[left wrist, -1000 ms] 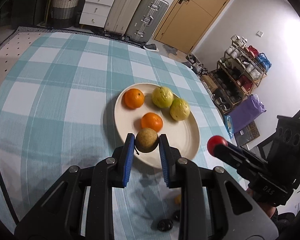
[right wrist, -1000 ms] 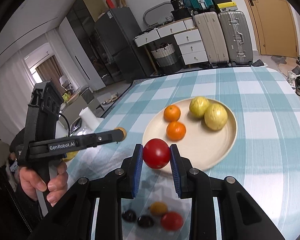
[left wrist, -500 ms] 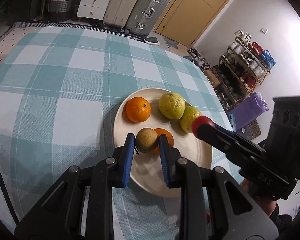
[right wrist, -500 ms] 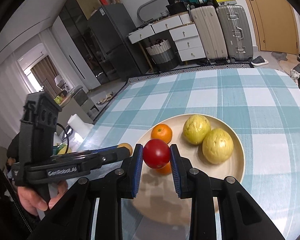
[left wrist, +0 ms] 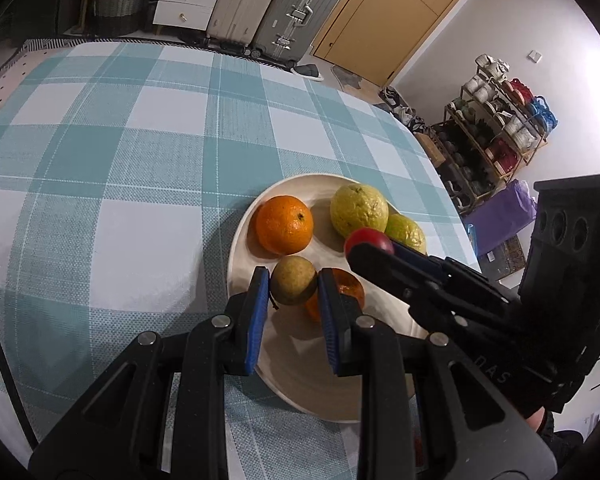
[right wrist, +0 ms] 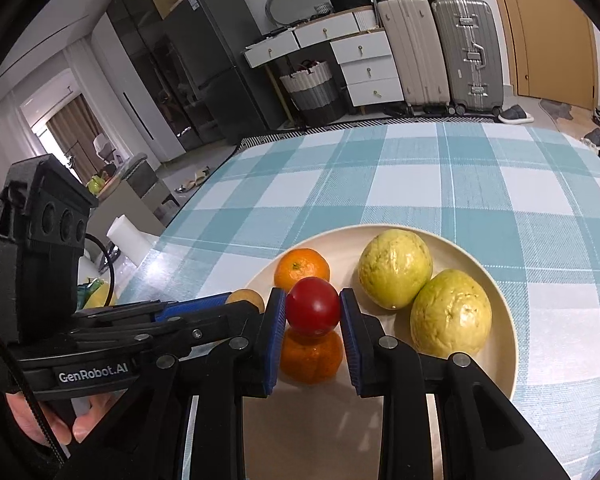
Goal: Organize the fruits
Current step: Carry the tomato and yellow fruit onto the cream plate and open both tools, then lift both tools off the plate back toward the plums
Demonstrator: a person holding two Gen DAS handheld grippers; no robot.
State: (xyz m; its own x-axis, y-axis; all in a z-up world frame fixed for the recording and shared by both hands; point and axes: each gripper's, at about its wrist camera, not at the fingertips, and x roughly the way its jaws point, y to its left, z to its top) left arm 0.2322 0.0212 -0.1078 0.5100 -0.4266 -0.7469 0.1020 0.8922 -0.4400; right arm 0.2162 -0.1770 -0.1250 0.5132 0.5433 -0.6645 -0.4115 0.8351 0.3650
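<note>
The brown fruit [left wrist: 293,280], low at the centre of the left wrist view, is clamped between the blue pads of the left gripper [left wrist: 293,286] and hangs over the near part of the cream plate [left wrist: 236,264]. The red fruit [right wrist: 313,311], at the centre of the right wrist view, is grasped the same way by the right gripper [right wrist: 313,314], directly above an orange [right wrist: 311,358] lying on the plate.

Further up the plate sit a second orange [left wrist: 285,224] and two yellow-green fruits [right wrist: 395,268] [right wrist: 451,312], which touch each other. The plate rests on a table under a teal checked cloth [left wrist: 100,168].

The two grippers are close together over the plate's near side, so they could knock into each other as they lower. Released where it is, the red fruit would probably land on the orange beneath and roll, perhaps off the shallow rim. The brown fruit also sits just beside that orange and could nudge it when set down.
</note>
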